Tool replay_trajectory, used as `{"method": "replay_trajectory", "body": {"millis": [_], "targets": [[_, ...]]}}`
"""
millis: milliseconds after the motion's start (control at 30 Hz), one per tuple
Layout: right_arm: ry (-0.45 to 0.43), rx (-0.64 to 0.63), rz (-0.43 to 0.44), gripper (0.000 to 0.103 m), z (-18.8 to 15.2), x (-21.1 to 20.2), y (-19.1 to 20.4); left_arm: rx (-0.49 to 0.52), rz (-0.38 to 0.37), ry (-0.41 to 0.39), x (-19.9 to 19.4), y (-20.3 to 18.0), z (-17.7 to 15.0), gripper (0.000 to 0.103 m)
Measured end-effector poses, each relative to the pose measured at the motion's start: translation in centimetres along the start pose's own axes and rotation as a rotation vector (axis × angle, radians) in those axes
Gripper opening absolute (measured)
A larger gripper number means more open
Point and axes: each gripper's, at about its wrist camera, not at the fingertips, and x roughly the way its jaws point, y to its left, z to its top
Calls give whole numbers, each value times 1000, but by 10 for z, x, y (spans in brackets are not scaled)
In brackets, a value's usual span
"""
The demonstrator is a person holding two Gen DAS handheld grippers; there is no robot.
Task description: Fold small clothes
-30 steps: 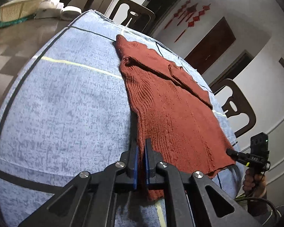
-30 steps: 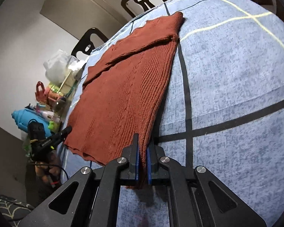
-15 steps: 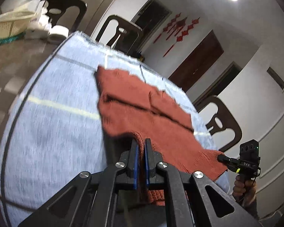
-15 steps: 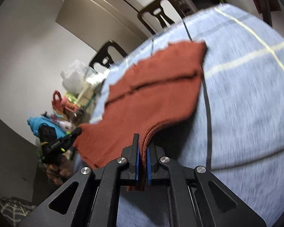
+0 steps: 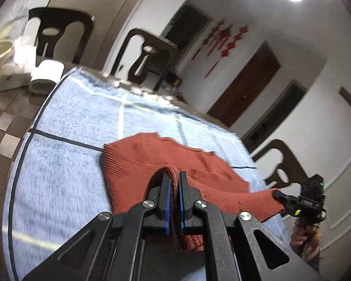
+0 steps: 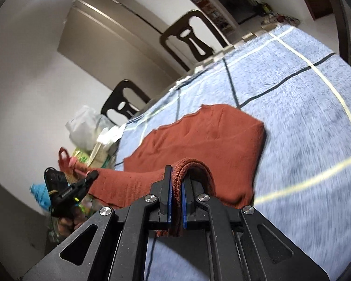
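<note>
The left claw [image 5: 173, 180] is pinching the hem of a rust-red ribbed sweater [image 5: 138, 159]. The right claw [image 6: 176, 178] is pinching the hem too. The soft knit is lying on the table [image 5: 65, 126], bent over at 12 o'clock. A fuzzy blue cloth [image 6: 292, 98] with dark and pale lines is covering the table. Dark chairs [image 5: 142, 53] are standing around. Red ornaments [image 5: 222, 39] are hanging on the white wall.

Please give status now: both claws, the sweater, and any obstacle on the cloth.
Left claw and right claw both shut on rust sweater hem. Near edge lifted, far part on blue cloth. No obstacle visible.
</note>
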Motion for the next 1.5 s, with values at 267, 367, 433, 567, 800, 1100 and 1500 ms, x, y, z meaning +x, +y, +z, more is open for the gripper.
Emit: {"method": "replay_trajectory", "body": {"millis": [267, 367, 433, 567, 800, 1100, 1500], "targets": [[112, 108, -69, 9, 16, 51, -44, -126, 47, 124, 66, 48, -7, 7], [108, 88, -46, 13, 14, 42, -36, -123, 16, 122, 54, 42, -10, 7], [112, 62, -26, 14, 12, 35, -30, -92, 0, 116, 43, 34, -12, 7], [164, 13, 5, 14, 7, 37, -20, -73, -56, 139, 39, 23, -14, 8], [146, 43, 96, 12, 22, 50, -19, -106, -116, 159, 60, 18, 0, 8], [-27, 276, 82, 30, 59, 44, -54, -239, -30, 25, 61, 45, 43, 30], [87, -65, -153, 31, 49, 74, -30, -36, 144, 166, 103, 35, 37, 39]]}}
